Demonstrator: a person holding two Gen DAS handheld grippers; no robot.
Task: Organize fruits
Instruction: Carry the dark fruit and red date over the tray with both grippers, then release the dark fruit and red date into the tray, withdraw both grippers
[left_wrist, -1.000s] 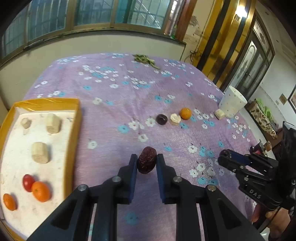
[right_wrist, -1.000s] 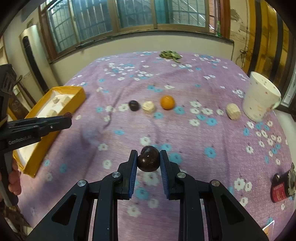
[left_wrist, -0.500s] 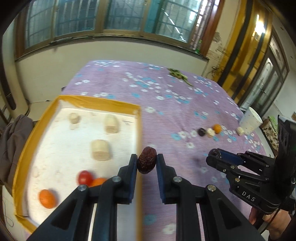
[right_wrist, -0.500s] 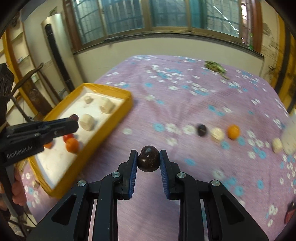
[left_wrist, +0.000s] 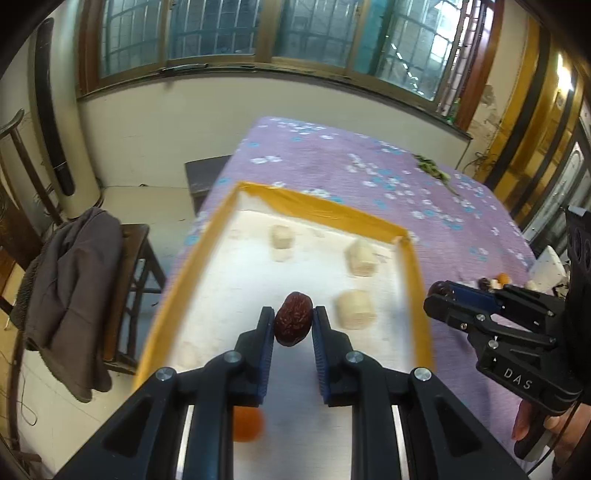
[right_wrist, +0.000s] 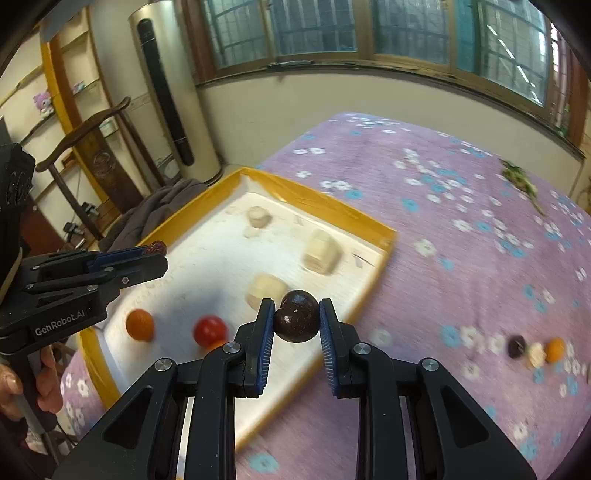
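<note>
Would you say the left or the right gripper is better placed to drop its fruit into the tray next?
Left, probably. The left gripper holds its red date over the yellow tray floor; the right gripper with its dark fruit hangs near the tray's edge.

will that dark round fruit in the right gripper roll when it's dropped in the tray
Probably: the dark fruit looks nearly spherical and smooth, so it may roll on the tray's flat white floor. The raised yellow rim should stop it. It looks firm, holding shape in the right gripper.

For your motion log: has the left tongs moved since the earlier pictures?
Yes. The left tongs, gripping the red date, moved leftward from over the purple cloth to above the yellow tray.
</note>
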